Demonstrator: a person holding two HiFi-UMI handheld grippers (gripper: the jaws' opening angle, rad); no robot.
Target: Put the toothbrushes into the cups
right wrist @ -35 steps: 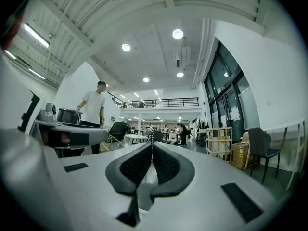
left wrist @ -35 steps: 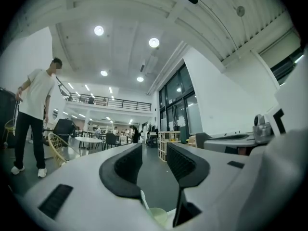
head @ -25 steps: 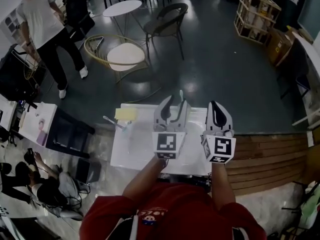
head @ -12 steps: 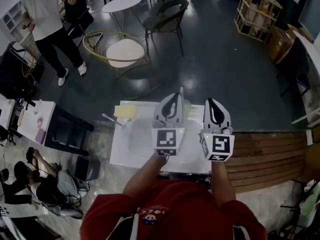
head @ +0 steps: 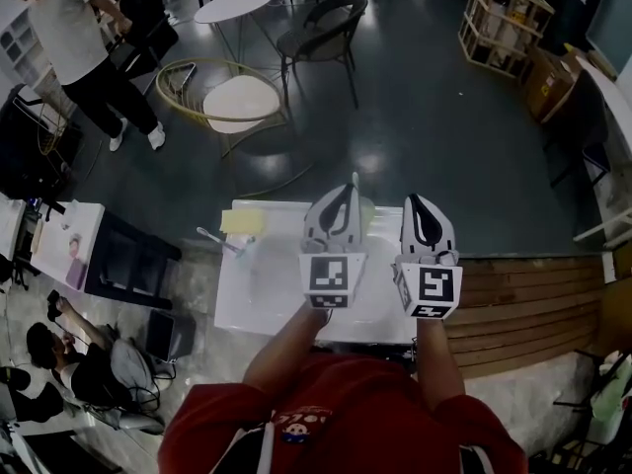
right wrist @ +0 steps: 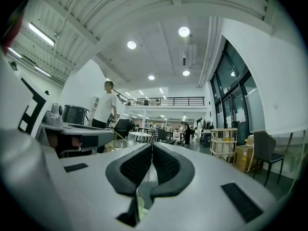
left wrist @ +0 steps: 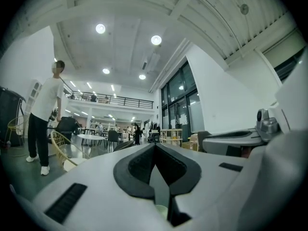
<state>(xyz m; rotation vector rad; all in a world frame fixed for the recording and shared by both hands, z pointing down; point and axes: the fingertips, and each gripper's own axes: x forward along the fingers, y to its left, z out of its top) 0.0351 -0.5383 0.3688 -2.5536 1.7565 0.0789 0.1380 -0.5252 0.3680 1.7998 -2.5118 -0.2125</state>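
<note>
Over the white table [head: 265,299] we hold both tongs level and side by side, pointing away from us. The left gripper [head: 343,190] has its jaws pressed together on nothing, and the right gripper [head: 416,201] is likewise closed and empty, its pads meeting in its own view. We judge them idle rather than mid-grasp, since one toothbrush [head: 355,183] already stands upright in the pale green cup [head: 367,208] just beyond the left jaws. The other toothbrush [head: 214,237] lies at the table's left edge, near a yellow pad [head: 240,222] and what may be a clear cup [head: 247,252], too faint to be sure. To fetch it the left tongs would need to open and swing left, minding that pad. Chairs [head: 321,33], round tables [head: 234,6] and a standing person [head: 69,38] are well beyond
</note>
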